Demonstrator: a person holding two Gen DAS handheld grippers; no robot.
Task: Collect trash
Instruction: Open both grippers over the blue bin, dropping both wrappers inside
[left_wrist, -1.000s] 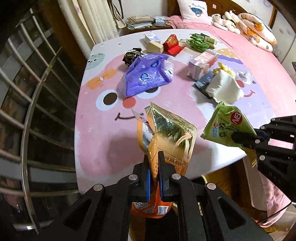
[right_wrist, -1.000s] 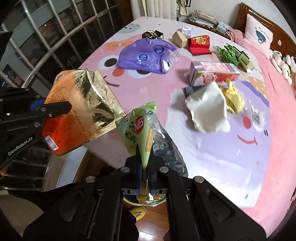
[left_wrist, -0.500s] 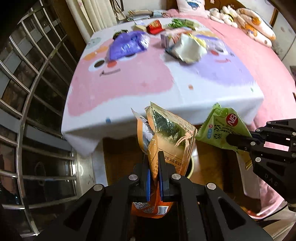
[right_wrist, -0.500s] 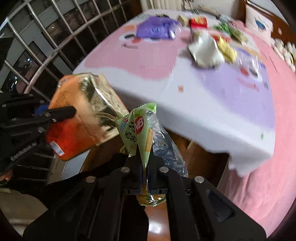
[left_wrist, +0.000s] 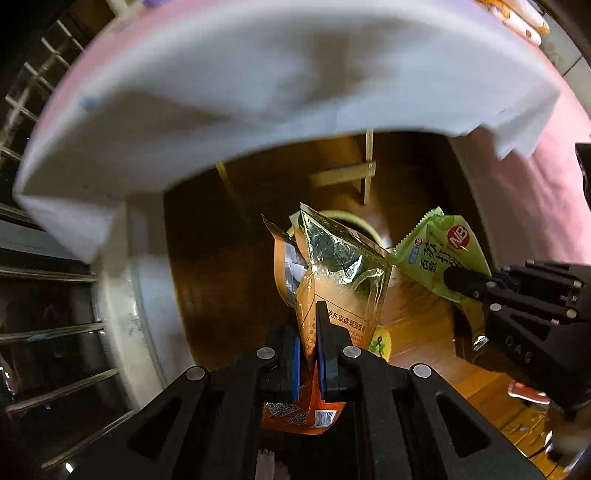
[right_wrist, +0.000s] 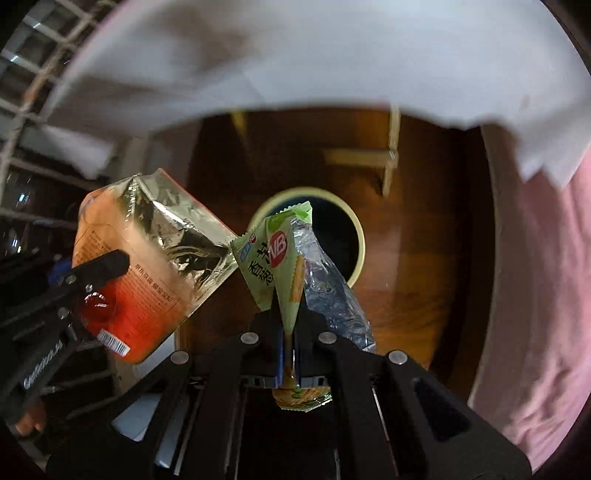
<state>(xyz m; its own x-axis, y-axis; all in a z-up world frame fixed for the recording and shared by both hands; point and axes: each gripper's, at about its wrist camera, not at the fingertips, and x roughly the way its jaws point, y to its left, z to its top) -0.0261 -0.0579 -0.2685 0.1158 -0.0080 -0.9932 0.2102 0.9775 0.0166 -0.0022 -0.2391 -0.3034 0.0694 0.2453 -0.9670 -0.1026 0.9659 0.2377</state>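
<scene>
Left wrist view is blurred across its upper half, where the hanging edge of the white and pink tablecloth (left_wrist: 258, 92) fills the frame and hides the tabletop and everything on it. The round, pale-rimmed bin (left_wrist: 364, 225) on the wooden floor (left_wrist: 424, 332) is mostly covered by the wrapper in front of it; only an arc of its rim shows. In the right wrist view the bin (right_wrist: 358, 240) shows more fully, with a dark inside, though what it contains cannot be made out.

A second ago both cameras looked over the tabletop with its purple bag, boxes and crumpled paper. Now both look down below the cloth's edge at the floor and bin, and those items have gone from view. The two wrappers sit in the jaws just as before.

The left gripper (left_wrist: 308, 339) is clamped tight on the orange snack bag with a silver foil lining (left_wrist: 340, 273), its torn top standing open over the bin's near rim. The right gripper (right_wrist: 288, 339) is pinched closed on the green biscuit wrapper with a red round logo (right_wrist: 280, 258), with crinkled clear film (right_wrist: 328, 291) hanging beside it, directly above the bin's mouth.
</scene>
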